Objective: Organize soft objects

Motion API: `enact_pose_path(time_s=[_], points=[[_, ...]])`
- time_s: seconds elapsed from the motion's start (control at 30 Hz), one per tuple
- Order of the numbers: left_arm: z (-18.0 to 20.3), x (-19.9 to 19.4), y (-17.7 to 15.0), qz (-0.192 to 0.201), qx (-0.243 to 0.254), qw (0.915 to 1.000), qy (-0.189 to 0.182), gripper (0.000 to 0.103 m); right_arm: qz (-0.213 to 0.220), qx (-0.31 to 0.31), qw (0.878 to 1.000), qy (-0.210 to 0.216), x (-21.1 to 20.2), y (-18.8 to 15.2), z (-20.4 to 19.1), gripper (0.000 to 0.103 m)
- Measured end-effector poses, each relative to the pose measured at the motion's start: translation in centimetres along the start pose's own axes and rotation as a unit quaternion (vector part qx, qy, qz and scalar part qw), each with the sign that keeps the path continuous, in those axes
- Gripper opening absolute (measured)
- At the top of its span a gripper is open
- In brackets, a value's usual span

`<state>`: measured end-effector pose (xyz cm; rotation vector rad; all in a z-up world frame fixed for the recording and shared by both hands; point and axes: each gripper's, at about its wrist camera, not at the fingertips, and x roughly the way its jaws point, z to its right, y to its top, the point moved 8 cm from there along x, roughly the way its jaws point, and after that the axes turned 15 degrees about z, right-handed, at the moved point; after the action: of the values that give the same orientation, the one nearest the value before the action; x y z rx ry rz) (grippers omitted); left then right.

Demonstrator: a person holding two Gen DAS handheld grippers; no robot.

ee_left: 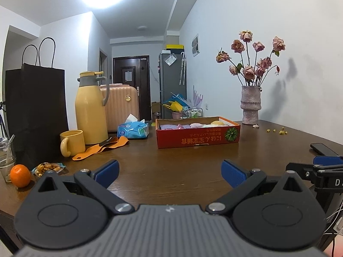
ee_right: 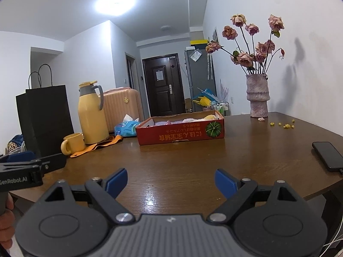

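Observation:
A red cardboard box (ee_left: 198,138) stands on the brown table (ee_left: 171,167) ahead; it also shows in the right wrist view (ee_right: 181,133). Soft pastel items (ee_left: 188,126) in purple, pink, white and yellow lie inside it, and show in the right wrist view (ee_right: 188,120). My left gripper (ee_left: 169,172) is open and empty, low over the near table edge. My right gripper (ee_right: 171,182) is open and empty beside it, well short of the box. Each gripper shows at the edge of the other's view.
At the left stand a black paper bag (ee_left: 36,111), a yellow thermos (ee_left: 91,109), a yellow mug (ee_left: 71,142), an orange strap (ee_left: 100,147), a tissue pack (ee_left: 133,129), an orange (ee_left: 20,175) and snacks (ee_left: 48,168). A flower vase (ee_left: 250,105) and a phone (ee_right: 327,155) are at the right.

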<state>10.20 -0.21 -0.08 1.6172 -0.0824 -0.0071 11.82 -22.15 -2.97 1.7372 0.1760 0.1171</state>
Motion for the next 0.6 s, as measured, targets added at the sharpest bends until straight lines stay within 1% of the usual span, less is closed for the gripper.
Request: enact_pose_path(time_s=[0.6], points=[[-0.08, 0.17, -0.13, -0.004, -0.001, 1.0, 0.002, 0.103, -0.009, -0.001, 1.0, -0.008, 0.23, -0.55, 0.28, 0.089]])
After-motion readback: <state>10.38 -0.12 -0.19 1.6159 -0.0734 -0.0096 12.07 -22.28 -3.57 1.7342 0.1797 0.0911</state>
